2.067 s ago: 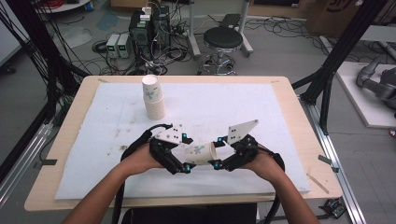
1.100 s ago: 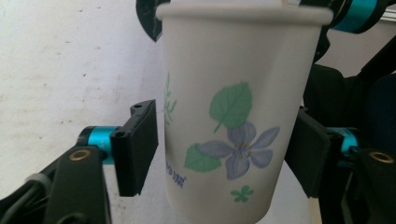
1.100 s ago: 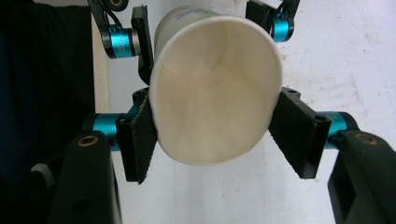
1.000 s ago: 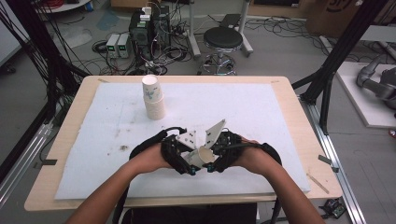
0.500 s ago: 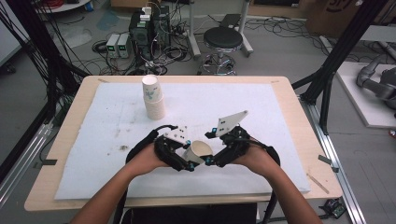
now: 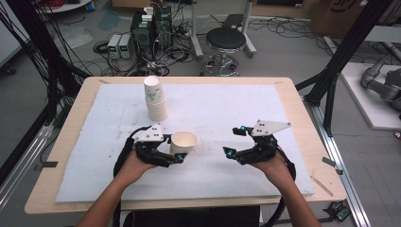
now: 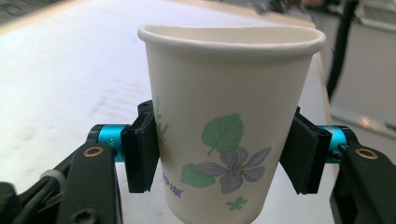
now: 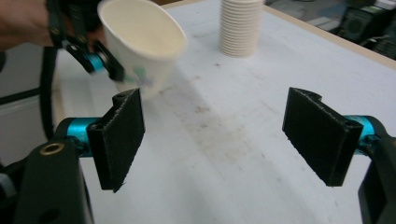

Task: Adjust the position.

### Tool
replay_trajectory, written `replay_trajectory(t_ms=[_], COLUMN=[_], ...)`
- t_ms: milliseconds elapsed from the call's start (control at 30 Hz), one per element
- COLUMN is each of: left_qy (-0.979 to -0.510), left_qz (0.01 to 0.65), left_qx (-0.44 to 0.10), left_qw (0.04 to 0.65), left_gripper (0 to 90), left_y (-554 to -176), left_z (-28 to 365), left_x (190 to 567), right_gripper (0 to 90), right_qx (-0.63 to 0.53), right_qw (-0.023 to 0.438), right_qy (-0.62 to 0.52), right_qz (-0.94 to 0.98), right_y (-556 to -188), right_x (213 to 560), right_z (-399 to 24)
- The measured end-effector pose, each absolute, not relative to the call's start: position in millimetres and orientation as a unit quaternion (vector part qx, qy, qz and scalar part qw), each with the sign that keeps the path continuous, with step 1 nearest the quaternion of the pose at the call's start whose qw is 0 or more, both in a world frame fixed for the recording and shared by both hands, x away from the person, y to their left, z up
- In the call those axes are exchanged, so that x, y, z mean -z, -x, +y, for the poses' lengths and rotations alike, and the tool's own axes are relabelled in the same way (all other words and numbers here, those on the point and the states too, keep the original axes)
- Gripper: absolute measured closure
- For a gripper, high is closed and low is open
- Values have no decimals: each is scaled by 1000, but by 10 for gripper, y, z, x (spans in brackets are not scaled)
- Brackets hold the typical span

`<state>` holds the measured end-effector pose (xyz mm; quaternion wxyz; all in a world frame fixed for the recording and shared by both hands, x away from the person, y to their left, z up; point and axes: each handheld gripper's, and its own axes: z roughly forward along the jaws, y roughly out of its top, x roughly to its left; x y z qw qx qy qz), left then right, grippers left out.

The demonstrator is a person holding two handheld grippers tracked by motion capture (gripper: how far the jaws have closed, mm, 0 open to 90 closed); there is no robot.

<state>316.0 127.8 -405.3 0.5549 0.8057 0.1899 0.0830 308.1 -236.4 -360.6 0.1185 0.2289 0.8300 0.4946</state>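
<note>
**Now one cup, one hand**

From above, the left gripper (image 6: 176, 154) clamps an empty paper cup (image 6: 184, 142) near the cup stack (image 6: 155, 99). Its own camera shows both pads pressing the cup's sides. The right gripper (image 8: 224, 140), jaws wide and empty, has pulled away rightward since earlier.

paper cup (image 7: 231, 135): matt paper, floral print | gripper pads (image 8: 122, 135): black, rough foam-like | surface (image 6: 283, 87): pale wood under white matt sheet
</note>
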Motion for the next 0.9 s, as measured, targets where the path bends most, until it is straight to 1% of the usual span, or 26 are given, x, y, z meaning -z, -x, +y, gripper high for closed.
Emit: replay_trajectory(t_ms=[200, 267, 300, 367, 467, 500, 600, 900], left_qy=[-757, -750, -739, -733, -729, -730, -727, -710], left_qz=[230, 235, 242, 250, 257, 262, 266, 279], left_qx=[-141, -147, -161, -170, -176, -176, -177, -191], left_qw=[596, 600, 608, 609, 610, 606, 608, 618], left_gripper=[356, 353, 353, 352, 349, 348, 345, 338], left_y=[-3100, -3091, -3074, -3060, -3048, -3052, -3061, -3079], left_z=[1632, 1679, 1767, 1834, 1890, 1926, 1950, 2046], left_x=[4148, 4158, 4181, 4206, 4239, 4267, 4278, 4254], right_gripper=[214, 214, 214, 214, 214, 213, 213, 213], right_qx=[-489, -488, -487, -495, -507, -507, -509, -505], right_qw=[141, 144, 148, 153, 160, 173, 186, 188], right_qy=[-278, -288, -290, -295, -300, -301, -301, -306], right_qz=[815, 811, 811, 803, 792, 789, 785, 785], right_y=[-3049, -3037, -3032, -3011, -2988, -2976, -2949, -2953], right_x=[3869, 3923, 3946, 3983, 4010, 4017, 4023, 4042], right_z=[-2654, -2709, -2733, -2772, -2809, -2833, -2859, -2876])
